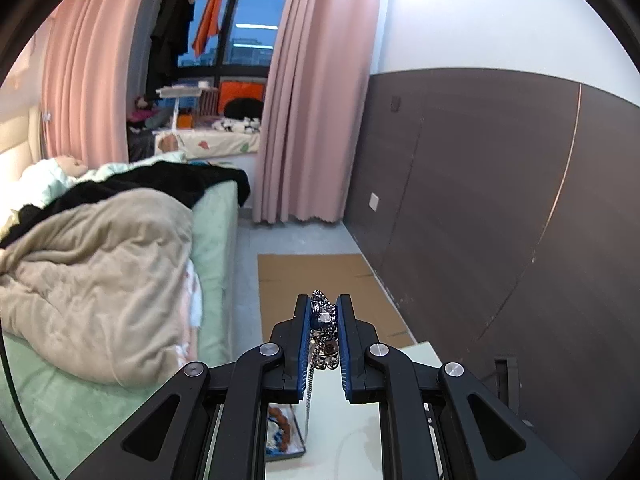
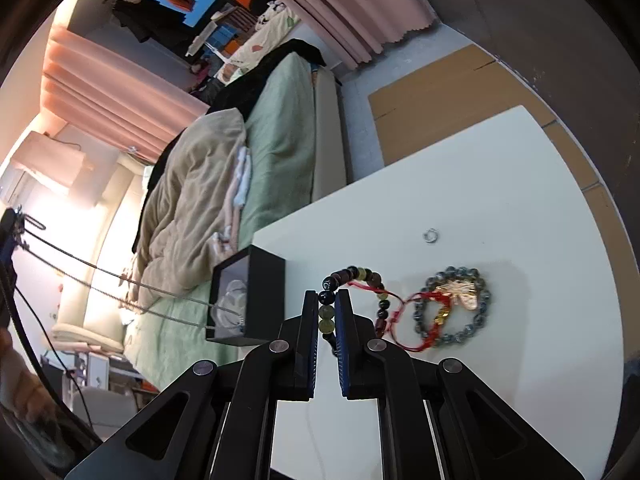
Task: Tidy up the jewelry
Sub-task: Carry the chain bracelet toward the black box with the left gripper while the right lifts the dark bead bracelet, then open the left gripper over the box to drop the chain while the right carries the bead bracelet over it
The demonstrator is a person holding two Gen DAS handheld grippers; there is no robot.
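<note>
My left gripper (image 1: 324, 304) is shut on a silver chain necklace (image 1: 324, 326), held high above the white table (image 1: 344, 432); its chain hangs down toward the black jewelry box (image 1: 284, 432) below. In the right wrist view the chain (image 2: 120, 280) stretches from the left edge into the black box (image 2: 250, 292). My right gripper (image 2: 326, 300) is shut on a bead bracelet (image 2: 360, 276) of dark and yellow-green beads lying on the table (image 2: 480, 184). Beside it lie a red cord bracelet (image 2: 416, 320) and a grey bead bracelet (image 2: 460, 308) with a rose-gold piece.
A small silver ring (image 2: 430, 235) lies farther out on the table. A bed with blankets (image 2: 224, 184) stands left of the table. Cardboard (image 1: 320, 276) covers the floor beyond, next to a dark wall panel (image 1: 500, 200).
</note>
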